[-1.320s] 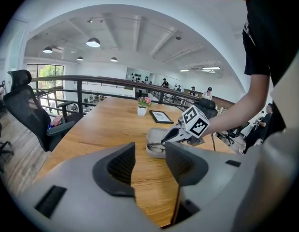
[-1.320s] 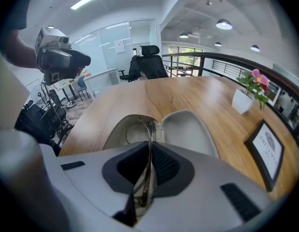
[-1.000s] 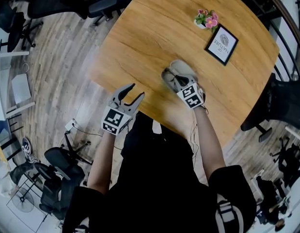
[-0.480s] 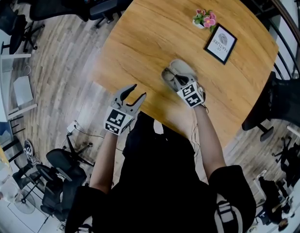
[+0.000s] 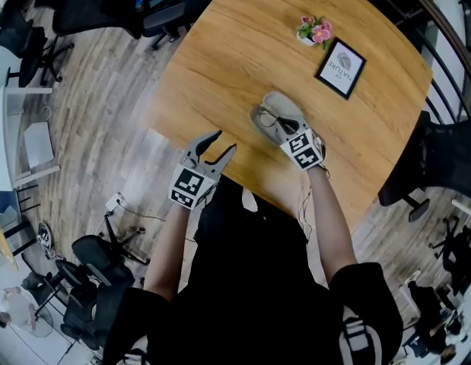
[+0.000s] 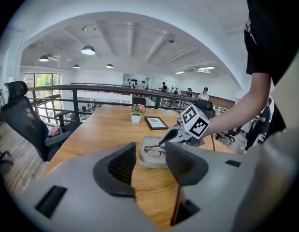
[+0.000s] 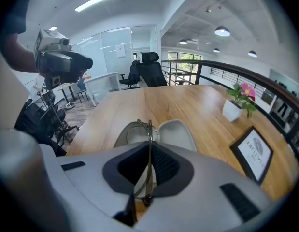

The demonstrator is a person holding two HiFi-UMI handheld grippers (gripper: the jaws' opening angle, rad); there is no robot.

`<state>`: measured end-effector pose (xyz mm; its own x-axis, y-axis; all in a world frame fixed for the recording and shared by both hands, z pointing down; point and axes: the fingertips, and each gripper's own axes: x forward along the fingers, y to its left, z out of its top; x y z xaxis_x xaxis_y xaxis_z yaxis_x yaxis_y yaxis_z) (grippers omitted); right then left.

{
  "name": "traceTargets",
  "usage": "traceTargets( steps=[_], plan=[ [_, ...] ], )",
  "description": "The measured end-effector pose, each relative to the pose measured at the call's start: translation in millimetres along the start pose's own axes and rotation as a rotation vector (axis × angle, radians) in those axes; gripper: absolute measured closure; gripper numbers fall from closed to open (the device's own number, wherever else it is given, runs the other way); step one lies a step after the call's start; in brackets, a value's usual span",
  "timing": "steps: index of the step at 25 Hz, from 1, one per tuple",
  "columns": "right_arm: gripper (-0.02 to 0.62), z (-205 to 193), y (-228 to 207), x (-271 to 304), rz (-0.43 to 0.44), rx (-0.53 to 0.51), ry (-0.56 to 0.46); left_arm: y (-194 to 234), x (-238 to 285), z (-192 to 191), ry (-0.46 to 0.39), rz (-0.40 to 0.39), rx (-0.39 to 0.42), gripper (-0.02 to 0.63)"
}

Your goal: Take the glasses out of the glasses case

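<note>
tongs (image 7: 149, 170) pinching glasses (image 7: 149, 125), open case (image 7: 180, 133) beyond

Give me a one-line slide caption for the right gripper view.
Right gripper shut on the wire-framed glasses over the open grey glasses case on a wooden table.

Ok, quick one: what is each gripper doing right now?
Left gripper: open, holding nothing.
Right gripper: closed on the glasses.

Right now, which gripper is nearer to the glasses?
Right. The right gripper is shut on the glasses, over the open case. The left gripper is open, off to the case's left near the table edge, touching nothing.
</note>
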<state>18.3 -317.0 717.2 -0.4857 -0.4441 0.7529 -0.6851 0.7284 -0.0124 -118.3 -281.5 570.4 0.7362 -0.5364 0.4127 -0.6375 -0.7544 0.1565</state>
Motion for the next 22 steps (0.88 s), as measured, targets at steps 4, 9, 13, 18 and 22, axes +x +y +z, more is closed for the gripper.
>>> traceTargets(
  steps=[4, 9, 13, 18, 22],
  plan=[
    [0.572, 5, 3, -12, 0.002, -0.009, -0.033, -9, -1, 9, -0.012, 0.003, 0.024, 0.402],
    [0.574, 10, 2, -30, -0.01, -0.033, -0.063, -15, -8, 20, -0.032, 0.023, 0.045, 0.402],
    [0.574, 12, 0, -45, -0.029, -0.043, -0.084, -21, -13, 24, -0.039, 0.043, 0.042, 0.402],
    [0.572, 16, 2, -62, -0.04, -0.061, -0.108, -33, -17, 24, -0.057, 0.057, 0.034, 0.402],
    [0.572, 25, 4, -76, -0.048, -0.084, -0.137, -39, -22, 32, -0.083, 0.081, 0.048, 0.402]
  ],
)
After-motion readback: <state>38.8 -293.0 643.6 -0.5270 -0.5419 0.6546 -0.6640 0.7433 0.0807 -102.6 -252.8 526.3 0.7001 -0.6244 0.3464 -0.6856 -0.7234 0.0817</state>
